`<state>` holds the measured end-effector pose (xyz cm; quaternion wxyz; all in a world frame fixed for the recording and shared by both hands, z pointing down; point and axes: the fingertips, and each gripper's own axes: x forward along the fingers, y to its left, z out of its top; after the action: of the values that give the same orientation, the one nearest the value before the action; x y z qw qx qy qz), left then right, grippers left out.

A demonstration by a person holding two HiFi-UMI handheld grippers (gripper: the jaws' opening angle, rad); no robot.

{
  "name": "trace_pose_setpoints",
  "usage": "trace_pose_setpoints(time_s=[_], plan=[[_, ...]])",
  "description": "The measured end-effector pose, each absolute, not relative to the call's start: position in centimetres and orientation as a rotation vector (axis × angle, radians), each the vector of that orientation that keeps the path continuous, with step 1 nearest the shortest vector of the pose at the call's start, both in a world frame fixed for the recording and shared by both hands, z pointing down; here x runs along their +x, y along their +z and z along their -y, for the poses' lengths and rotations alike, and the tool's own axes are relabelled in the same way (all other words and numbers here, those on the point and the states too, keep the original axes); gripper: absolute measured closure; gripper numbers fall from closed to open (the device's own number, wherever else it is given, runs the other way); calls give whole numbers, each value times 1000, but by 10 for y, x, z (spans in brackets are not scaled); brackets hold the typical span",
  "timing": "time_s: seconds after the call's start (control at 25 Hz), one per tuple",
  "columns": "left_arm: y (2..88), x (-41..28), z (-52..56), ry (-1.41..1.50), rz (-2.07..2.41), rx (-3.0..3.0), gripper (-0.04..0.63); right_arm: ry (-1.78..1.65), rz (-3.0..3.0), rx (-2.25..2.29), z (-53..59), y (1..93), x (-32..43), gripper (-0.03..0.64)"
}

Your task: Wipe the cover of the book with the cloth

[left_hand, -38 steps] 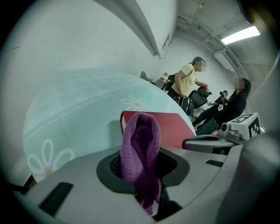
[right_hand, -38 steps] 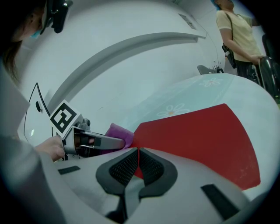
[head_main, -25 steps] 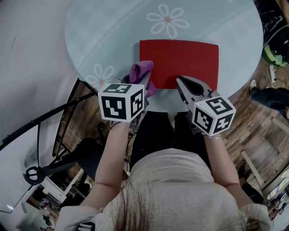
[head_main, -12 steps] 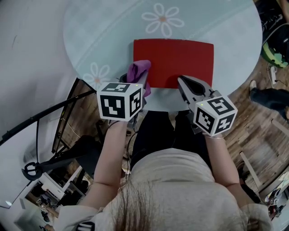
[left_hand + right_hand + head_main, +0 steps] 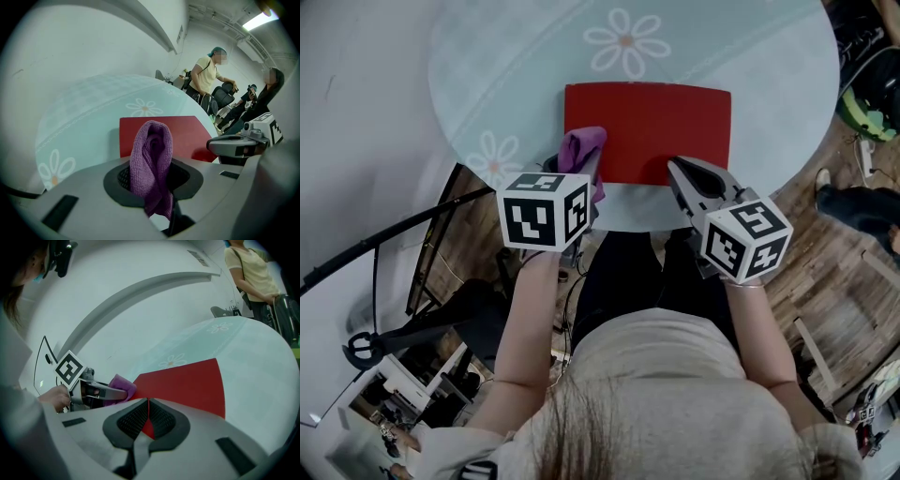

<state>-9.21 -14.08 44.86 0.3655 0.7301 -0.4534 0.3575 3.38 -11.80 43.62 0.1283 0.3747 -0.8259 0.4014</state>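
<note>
One book (image 5: 647, 131), long axis left-right

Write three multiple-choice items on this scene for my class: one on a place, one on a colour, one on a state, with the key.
1. Where is the cloth? A. in the left gripper B. on a chair C. in a box
2. What colour is the book? A. blue B. red C. green
3. How are the right gripper's jaws? A. wide apart B. together, empty C. shut on a pen
Key: 1 A, its jaws pinch the purple fold; 2 B, the cover shows plain red; 3 B, its pads stand together, nothing between.
</note>
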Motion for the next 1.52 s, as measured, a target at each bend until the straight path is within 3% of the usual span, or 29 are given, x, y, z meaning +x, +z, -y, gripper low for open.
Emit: trace_pose_setpoints(time_s=[1.52], plan=[[449,0,141,814,1106,1860,485,1146,2385,1054,125,438,87,594]])
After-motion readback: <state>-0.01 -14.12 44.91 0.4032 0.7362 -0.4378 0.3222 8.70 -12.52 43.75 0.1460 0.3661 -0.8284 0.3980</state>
